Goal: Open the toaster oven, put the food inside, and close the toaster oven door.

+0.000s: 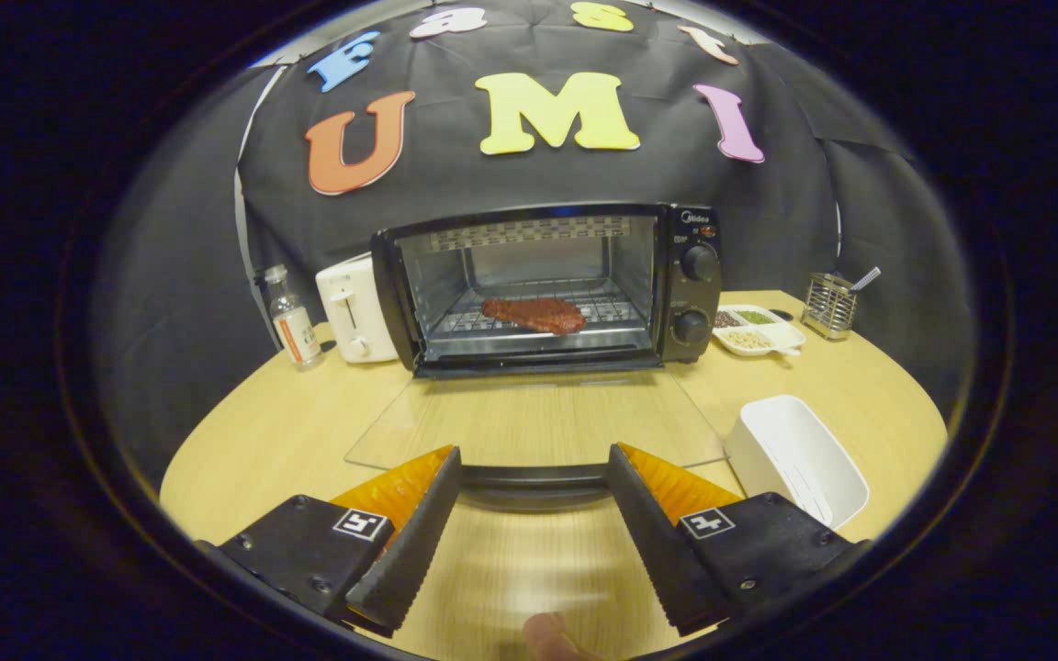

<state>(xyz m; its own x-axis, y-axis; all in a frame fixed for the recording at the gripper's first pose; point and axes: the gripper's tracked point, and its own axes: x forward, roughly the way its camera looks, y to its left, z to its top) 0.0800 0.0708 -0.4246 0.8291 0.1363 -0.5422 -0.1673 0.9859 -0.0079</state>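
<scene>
Toaster oven (pixel 547 285) sits mid-frame, its glass door (pixel 538 422) dropped flat, the steak (pixel 534 314) already on the rack — so I hold the gripper (pixel 534 468) spread, straddling the door handle (pixel 534 477) to lift it.

1. A white pop-up toaster (pixel 352 309) stands on the wooden table (pixel 244 441), at the back by the black cloth wall.
2. A small clear bottle (pixel 293 319) with a label stands upright on the side of it away from the centre of the table, close beside it.
3. A white divided dish (pixel 759 330) sits farther along the back of the table, with dark, green and pale contents in separate compartments.
4. A wire mesh utensil holder (pixel 829 304) stands beyond the dish, with a handle poking out of its top.
5. A white rectangular bin (pixel 797 456) rests nearer the front, tilted, its opening facing up.
</scene>
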